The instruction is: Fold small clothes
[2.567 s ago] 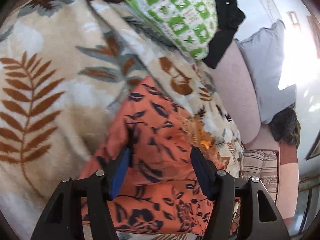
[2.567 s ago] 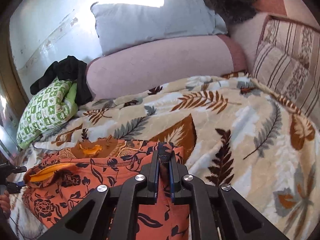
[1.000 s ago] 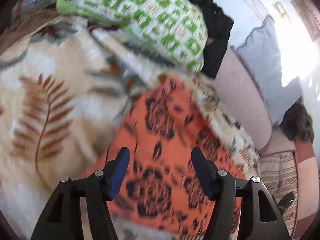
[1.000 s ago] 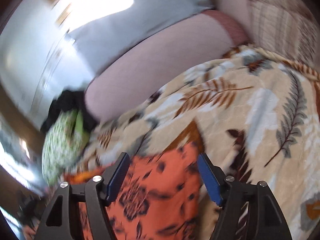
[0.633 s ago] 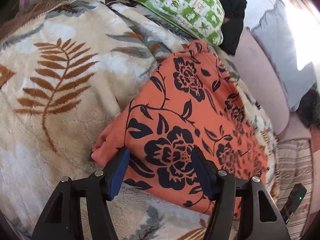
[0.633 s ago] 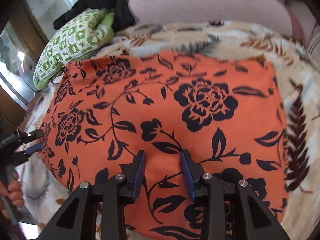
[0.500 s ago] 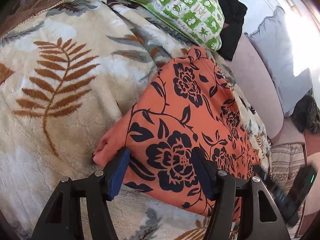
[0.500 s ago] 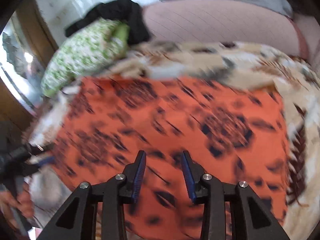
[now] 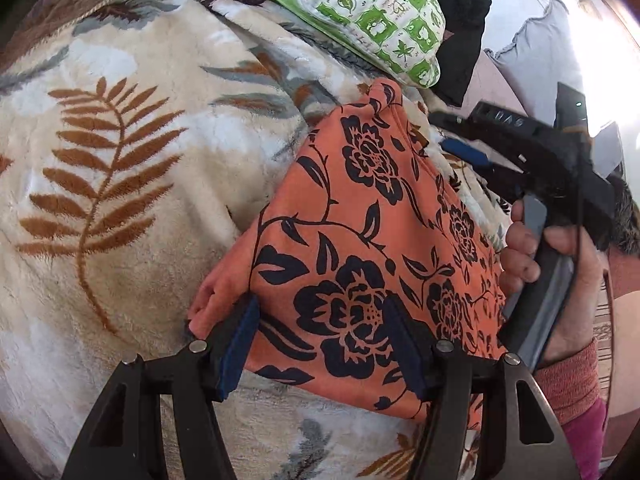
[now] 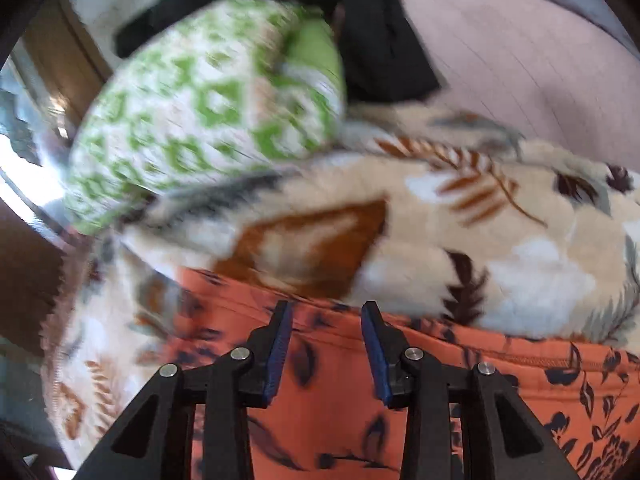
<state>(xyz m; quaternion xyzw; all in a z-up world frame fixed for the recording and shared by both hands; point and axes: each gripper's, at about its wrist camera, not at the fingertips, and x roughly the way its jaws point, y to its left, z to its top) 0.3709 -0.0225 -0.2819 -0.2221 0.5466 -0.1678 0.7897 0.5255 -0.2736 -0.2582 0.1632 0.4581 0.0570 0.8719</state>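
An orange garment with black flowers [image 9: 360, 240] lies folded flat on a cream leaf-patterned blanket [image 9: 120, 160]. My left gripper [image 9: 324, 340] is open, its blue pads standing over the garment's near corner without pinching it. In the same view a hand [image 9: 560, 260] holds my right gripper [image 9: 448, 134] over the garment's far right side. In the blurred right wrist view my right gripper [image 10: 326, 340] hangs over the garment's [image 10: 340, 400] hemmed edge. Its jaws are partly open and the cloth is below them, not gripped.
A green-and-white patterned pillow [image 9: 380, 12] [image 10: 200, 112] lies just beyond the garment, with black clothing [image 9: 460, 40] [image 10: 380, 48] piled behind it. A pink sofa back [image 10: 520, 60] and a grey cushion [image 9: 540, 48] close off the far side. Blanket [image 10: 520, 260] surrounds the garment.
The garment now lies folded with its flowered side up. My right gripper swept across it toward the pillow with narrower jaws and now shows in the left wrist view. My left gripper sank slightly.
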